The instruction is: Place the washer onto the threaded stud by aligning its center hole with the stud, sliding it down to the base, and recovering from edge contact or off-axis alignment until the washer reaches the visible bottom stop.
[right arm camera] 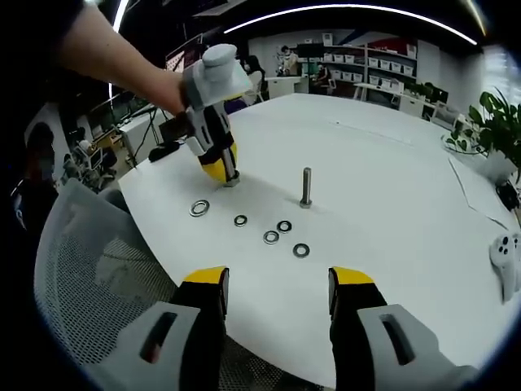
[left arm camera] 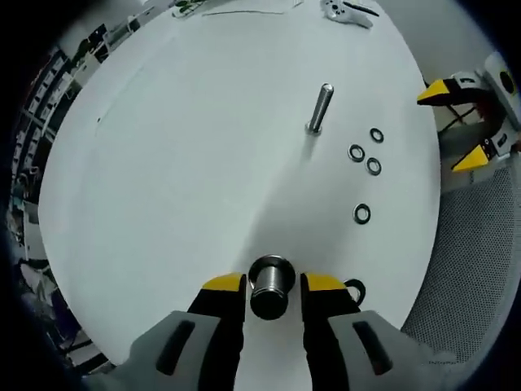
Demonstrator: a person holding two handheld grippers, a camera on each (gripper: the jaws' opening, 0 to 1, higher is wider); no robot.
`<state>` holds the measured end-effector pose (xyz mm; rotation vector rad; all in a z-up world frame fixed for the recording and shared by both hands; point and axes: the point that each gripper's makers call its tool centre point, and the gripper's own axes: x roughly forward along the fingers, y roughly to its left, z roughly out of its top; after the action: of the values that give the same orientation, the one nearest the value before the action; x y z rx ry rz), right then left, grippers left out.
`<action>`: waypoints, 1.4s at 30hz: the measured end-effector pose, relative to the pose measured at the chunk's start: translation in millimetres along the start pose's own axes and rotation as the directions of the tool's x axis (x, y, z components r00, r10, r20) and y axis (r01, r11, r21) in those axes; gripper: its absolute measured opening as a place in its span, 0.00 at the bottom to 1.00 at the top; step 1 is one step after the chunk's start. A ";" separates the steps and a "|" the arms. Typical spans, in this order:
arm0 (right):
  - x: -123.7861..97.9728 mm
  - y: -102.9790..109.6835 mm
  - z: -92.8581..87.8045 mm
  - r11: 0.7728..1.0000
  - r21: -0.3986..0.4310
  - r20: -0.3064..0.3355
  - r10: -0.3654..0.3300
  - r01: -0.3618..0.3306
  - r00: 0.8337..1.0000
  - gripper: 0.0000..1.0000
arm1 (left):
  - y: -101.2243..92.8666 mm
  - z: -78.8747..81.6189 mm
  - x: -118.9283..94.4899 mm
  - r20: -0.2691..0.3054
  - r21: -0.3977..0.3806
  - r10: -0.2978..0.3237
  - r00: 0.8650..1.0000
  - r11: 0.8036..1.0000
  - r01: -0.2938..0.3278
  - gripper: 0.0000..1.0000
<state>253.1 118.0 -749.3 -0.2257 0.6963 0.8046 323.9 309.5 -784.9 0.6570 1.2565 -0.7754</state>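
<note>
1. Left gripper (left arm camera: 273,287): jaws clenched on a short metal stud piece (left arm camera: 271,285), held near the bench (left arm camera: 163,163) edge closest to the person. In the right gripper view it stands at the bench's left edge, tips down on the surface.
2. Washers, 5 counted in the right gripper view, all lying flat and apart in a loose row between the near edge and the upright threaded stud (right arm camera: 306,187): a larger one (right arm camera: 199,208) at left, then (right arm camera: 240,220), (right arm camera: 271,237), (right arm camera: 284,226), (right arm camera: 301,250).
3. Handling, as a judgement: thin, stiff, light metal rings, likely slippery and hard to lift off a flat top. Best pinched across the outer rim, or tipped up on 1 edge first, leaving the centre hole free.
4. Threaded stud: stands upright and bare near the bench middle; no washer on it yet. The threads may catch a tilted ring.
5. Right gripper (right arm camera: 277,281): released, jaws wide apart, empty, hovering over the near edge just short of the washers.
6. Surroundings: mesh chair back (right arm camera: 89,269) below the near edge; white controller (right arm camera: 506,252) at the right edge; potted plant (right arm camera: 488,130) beyond. Nothing stands between right gripper and washers.
</note>
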 end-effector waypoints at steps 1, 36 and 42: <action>0.2 -0.4 -0.1 1.000 0.001 0.000 0.000 0.000 1.000 0.52 | 1.1 -0.2 -0.4 0.001 -0.007 0.005 1.000 1.000 -0.005 0.30; -1.5 1.9 0.5 1.000 0.001 0.004 0.004 -0.004 1.000 0.52 | -24.8 -34.0 -17.4 0.059 -0.145 0.028 0.998 0.989 -0.019 0.38; -2.2 2.5 0.8 1.000 0.001 0.005 0.004 -0.004 1.000 0.52 | -36.2 -36.6 -17.0 0.069 -0.170 0.018 0.997 0.985 -0.006 0.38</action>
<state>250.7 118.9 -747.0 -0.2211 0.6932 0.8082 271.5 319.9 -776.0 0.4940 1.2376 -0.6679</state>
